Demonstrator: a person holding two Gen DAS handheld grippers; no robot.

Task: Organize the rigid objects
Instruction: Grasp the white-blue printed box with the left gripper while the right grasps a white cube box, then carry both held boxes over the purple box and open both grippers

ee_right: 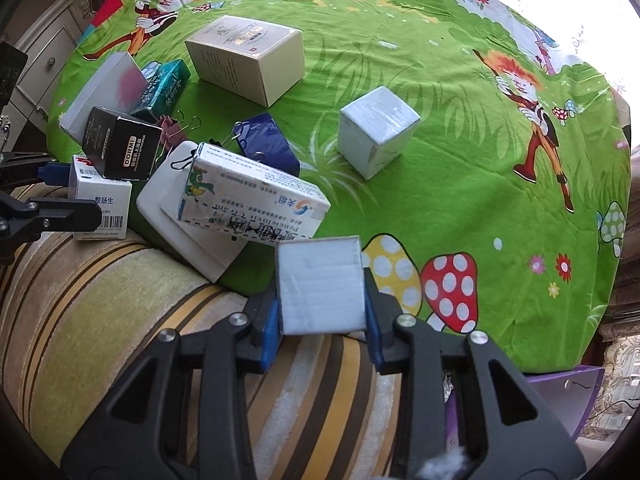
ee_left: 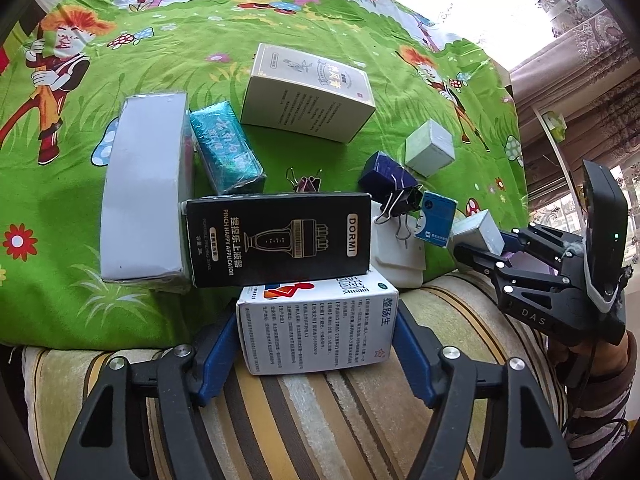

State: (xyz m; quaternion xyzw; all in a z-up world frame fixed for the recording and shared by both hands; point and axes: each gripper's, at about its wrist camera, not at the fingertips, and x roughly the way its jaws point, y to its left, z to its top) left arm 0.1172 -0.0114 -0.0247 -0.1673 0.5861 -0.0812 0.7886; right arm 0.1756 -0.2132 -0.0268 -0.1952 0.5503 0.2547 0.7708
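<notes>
A white medicine box with blue print lies on the striped cushion edge, partly under the black DORMI box. My left gripper has a blue pad pressed on each side of it. In the right wrist view, my right gripper is shut on a small white box held just above the cushion. The left wrist view shows that same right gripper at the right with the small box in it. A blue-and-white carton leans on a flat white pack.
On the green cartoon cloth lie a long grey box, a teal pack, a cream box, a white cube, a dark blue box and binder clips. A striped cushion runs along the front.
</notes>
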